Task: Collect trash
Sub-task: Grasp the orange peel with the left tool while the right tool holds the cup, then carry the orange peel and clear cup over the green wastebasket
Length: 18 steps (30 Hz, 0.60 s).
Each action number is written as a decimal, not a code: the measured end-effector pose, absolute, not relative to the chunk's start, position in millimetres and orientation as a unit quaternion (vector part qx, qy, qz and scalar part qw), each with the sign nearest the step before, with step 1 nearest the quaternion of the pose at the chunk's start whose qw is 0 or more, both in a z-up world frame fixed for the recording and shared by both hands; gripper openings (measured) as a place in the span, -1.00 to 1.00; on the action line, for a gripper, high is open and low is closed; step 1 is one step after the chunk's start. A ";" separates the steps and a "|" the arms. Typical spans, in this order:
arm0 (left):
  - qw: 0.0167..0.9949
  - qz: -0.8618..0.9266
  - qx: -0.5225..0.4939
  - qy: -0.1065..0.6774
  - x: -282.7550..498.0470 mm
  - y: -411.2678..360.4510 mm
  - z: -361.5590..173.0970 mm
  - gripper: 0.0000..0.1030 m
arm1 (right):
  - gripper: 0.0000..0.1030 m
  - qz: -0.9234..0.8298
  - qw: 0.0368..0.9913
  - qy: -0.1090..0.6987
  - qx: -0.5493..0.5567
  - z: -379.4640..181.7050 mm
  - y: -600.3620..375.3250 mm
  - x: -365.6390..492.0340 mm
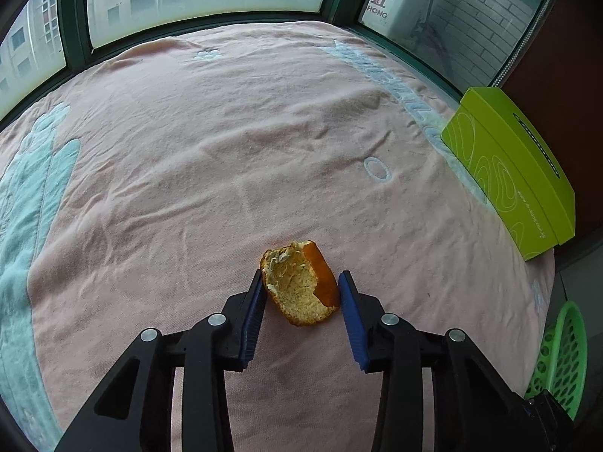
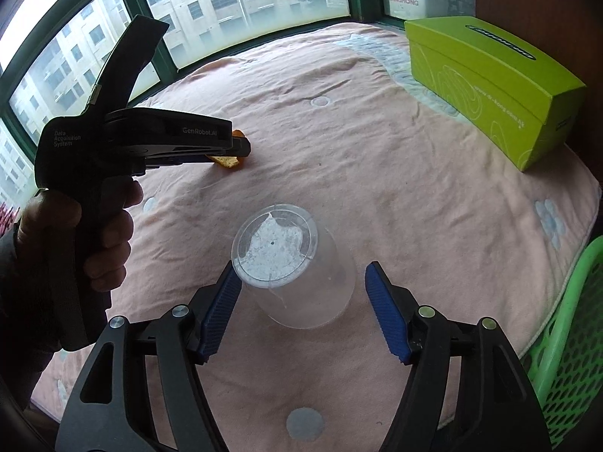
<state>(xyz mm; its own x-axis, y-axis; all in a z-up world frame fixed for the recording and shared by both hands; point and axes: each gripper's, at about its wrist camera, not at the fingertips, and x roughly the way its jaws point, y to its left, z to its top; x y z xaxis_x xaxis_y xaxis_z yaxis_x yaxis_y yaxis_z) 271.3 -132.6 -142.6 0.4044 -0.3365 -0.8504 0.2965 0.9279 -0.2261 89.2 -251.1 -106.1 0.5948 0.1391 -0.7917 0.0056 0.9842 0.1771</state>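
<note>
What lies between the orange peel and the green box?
Only bare pink blanket lies between the orange peel and the green box, as the left wrist view shows.

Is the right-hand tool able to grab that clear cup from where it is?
Probably yes. The cup stands upside down on the blanket, already between the right tongs, which are open wider than it. Nothing lies between the blue pads and its wall; the left tongs are busy farther off at the peel.

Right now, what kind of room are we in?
Probably a home room high in an apartment: a pink blanket lies beside big windows facing apartment blocks, with a green tissue box on it.
</note>
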 end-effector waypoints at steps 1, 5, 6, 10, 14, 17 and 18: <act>0.838 -0.191 -0.024 0.511 271.3 -131.5 -142.4 -0.31 | 0.33 0.039 0.889 0.448 0.080 -105.7 -250.4 89.3; 0.838 -0.194 -0.033 0.509 271.0 -128.9 -140.6 -0.42 | 0.37 0.038 0.891 0.446 0.071 -104.4 -247.0 89.3; 0.839 -0.195 -0.033 0.507 270.1 -128.6 -139.8 -0.47 | 0.37 0.038 0.892 0.446 0.069 -104.3 -246.3 89.4; 0.843 -0.197 -0.025 0.500 267.6 -128.9 -138.0 -0.59 | 0.35 0.035 0.892 0.447 0.063 -105.4 -245.1 89.7; 0.844 -0.196 -0.027 0.499 267.2 -126.7 -137.1 -0.65 | 0.17 0.036 0.890 0.450 0.067 -105.4 -246.5 90.0; 0.846 -0.196 -0.024 0.496 263.8 -125.5 -134.4 -0.68 | 0.16 0.035 0.893 0.445 0.064 -103.2 -246.4 89.2; 0.846 -0.195 -0.024 0.495 262.7 -124.4 -133.2 -0.68 | 0.16 0.036 0.893 0.444 0.064 -101.8 -246.6 88.5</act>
<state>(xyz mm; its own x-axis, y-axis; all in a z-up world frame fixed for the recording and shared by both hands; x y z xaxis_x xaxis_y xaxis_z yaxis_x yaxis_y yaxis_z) 262.7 -124.4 -133.2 0.4331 -0.3539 -0.8290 0.3058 0.9228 -0.2342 88.5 -246.6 -101.8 0.6037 0.1204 -0.7880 -0.0068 0.9893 0.1460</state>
